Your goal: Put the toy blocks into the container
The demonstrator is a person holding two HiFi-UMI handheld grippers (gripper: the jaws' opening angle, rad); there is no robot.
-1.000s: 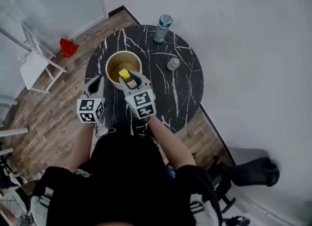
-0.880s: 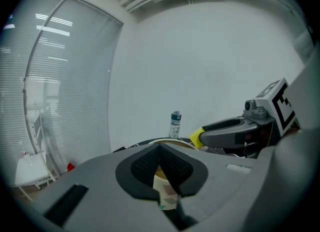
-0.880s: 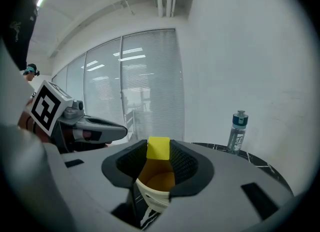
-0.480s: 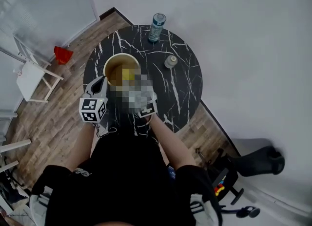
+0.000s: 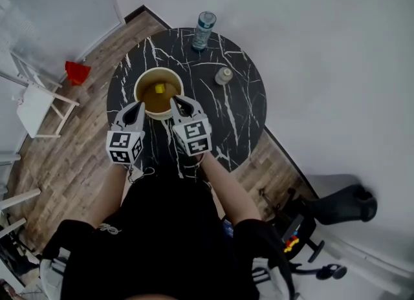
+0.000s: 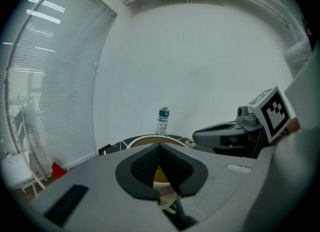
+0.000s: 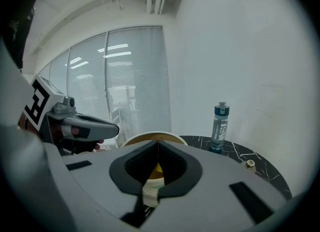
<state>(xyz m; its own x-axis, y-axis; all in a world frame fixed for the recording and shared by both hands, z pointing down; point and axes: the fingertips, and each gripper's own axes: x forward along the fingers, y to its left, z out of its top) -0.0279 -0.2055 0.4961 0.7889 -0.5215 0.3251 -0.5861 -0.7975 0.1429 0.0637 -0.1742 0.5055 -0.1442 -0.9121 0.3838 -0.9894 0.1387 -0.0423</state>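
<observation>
Drops block point(image 5: 159, 88) into container point(image 5: 137, 85), then snaps right gripper point(image 5: 178, 102) shut, empty; holds left gripper point(image 5: 136, 107) shut too. Leaves no loose blocks in view.

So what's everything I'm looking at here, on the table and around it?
table: one, black marble, centre
bucket: one, cream, on table
block: one, yellow, in bucket
bottle: one, clear, table's far edge
jar: one, pale, right of bucket
small chair: one, white, floor left
red object: one, red, floor by small chair
office chair: one, black, floor right
person: one, black top, bottom
left gripper: one, grey, shut, empty, at bucket's near rim
right gripper: one, grey, just closed, empty, beside it
</observation>
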